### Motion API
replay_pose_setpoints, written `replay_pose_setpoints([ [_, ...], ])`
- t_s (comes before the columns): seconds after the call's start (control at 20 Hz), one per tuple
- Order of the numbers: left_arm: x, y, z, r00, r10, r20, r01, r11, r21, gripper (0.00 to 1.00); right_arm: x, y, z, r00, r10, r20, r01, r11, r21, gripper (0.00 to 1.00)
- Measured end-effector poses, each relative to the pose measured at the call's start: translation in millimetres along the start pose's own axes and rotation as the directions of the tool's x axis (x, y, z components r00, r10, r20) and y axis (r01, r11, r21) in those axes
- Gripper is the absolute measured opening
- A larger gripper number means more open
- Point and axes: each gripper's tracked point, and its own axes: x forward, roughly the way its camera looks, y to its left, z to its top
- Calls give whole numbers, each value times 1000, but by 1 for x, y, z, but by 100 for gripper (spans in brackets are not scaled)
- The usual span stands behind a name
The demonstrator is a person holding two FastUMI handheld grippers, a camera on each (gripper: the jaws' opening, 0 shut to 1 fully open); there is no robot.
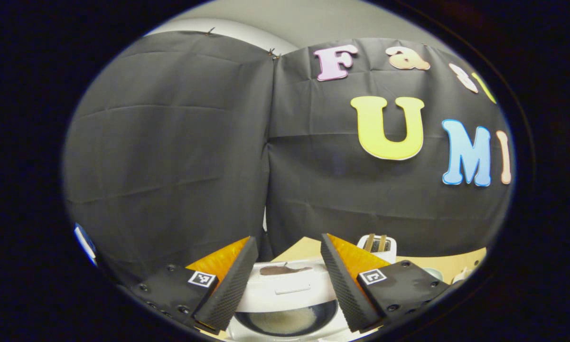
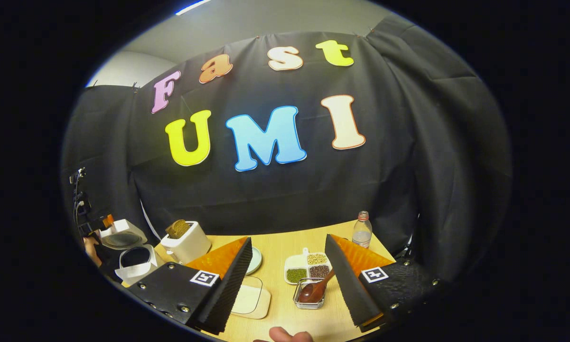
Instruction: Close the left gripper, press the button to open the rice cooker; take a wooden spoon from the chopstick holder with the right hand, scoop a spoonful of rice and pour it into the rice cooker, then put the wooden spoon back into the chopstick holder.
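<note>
In the left gripper view the white rice cooker (image 1: 285, 289) sits just below my left gripper (image 1: 288, 242), lid raised. Its dark inner pot (image 1: 285, 320) shows a pale layer at the bottom. The left fingers stand apart with nothing between them. In the right gripper view the wooden spoon (image 2: 315, 289) rests with its bowl in a small clear holder (image 2: 308, 300) on the table, just ahead of my right gripper (image 2: 288, 240). That gripper is open and apart from the spoon. The rice cooker (image 2: 135, 260) stands far left, lid (image 2: 121, 236) up.
A white toaster (image 2: 186, 241) stands beside the cooker, also as toaster (image 1: 377, 245). A divided dish of beans and grains (image 2: 308, 266), a water bottle (image 2: 362, 230), a green plate (image 2: 255, 261) and a pale board (image 2: 249, 299) lie on the wooden table (image 2: 285, 240). A hand (image 2: 92, 249) shows far left.
</note>
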Motion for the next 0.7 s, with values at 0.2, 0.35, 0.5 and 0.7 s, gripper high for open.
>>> replay_pose_setpoints([
  [0.2,-23,-11,-44,998,-24,-56,23,1000,-11,98,-4,2,-5,1000,14,-5,-14,999,-44,93],
  [0.35,-39,-14,-80,993,-27,-119,25,999,-20,98,-5,7,-9,999,31,-15,-31,999,-41,93],
  [0.5,-42,-15,-92,989,-34,-141,31,999,-22,92,-6,13,-14,999,42,-27,-43,998,-40,93],
  [0.7,-42,-16,-100,988,-39,-150,38,999,-14,97,-7,17,-19,998,43,-39,-44,998,-38,93],
])
